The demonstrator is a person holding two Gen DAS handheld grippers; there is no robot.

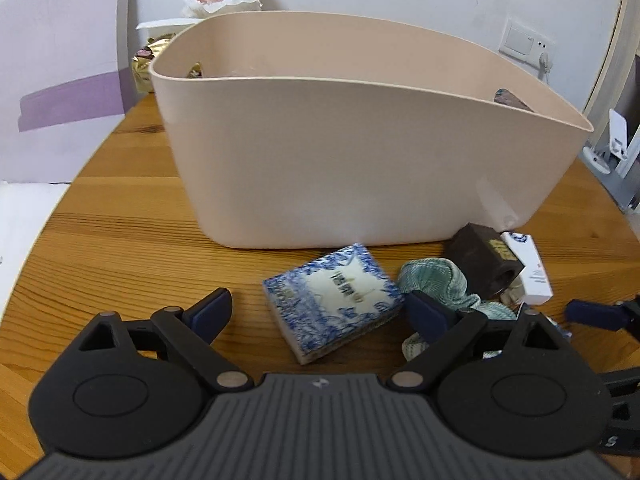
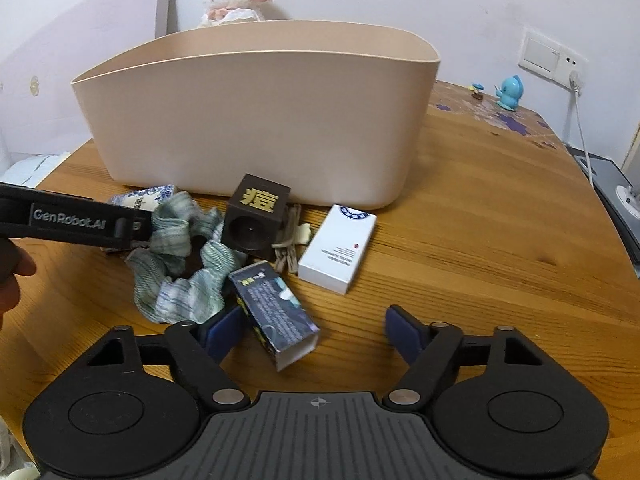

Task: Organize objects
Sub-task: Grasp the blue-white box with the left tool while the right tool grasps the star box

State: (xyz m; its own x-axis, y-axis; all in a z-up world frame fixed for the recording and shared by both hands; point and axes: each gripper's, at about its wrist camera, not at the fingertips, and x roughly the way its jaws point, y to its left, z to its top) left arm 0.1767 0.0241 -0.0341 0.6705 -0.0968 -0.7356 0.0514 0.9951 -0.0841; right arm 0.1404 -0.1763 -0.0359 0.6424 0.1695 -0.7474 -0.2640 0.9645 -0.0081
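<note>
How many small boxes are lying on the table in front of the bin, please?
4: the blue-and-white box on the left, the dark brown box against the bin, the white box to its right, and the dark printed box nearest. The cloth may hide more.

"GenRobot.AI" on left gripper arm, gold char "痘" on dark brown cube, other print unreadable

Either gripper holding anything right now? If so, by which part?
Nothing held. Left gripper is open around the blue-and-white box, fingers clear of it. Right gripper is open over the dark printed box, not clamped.
</note>
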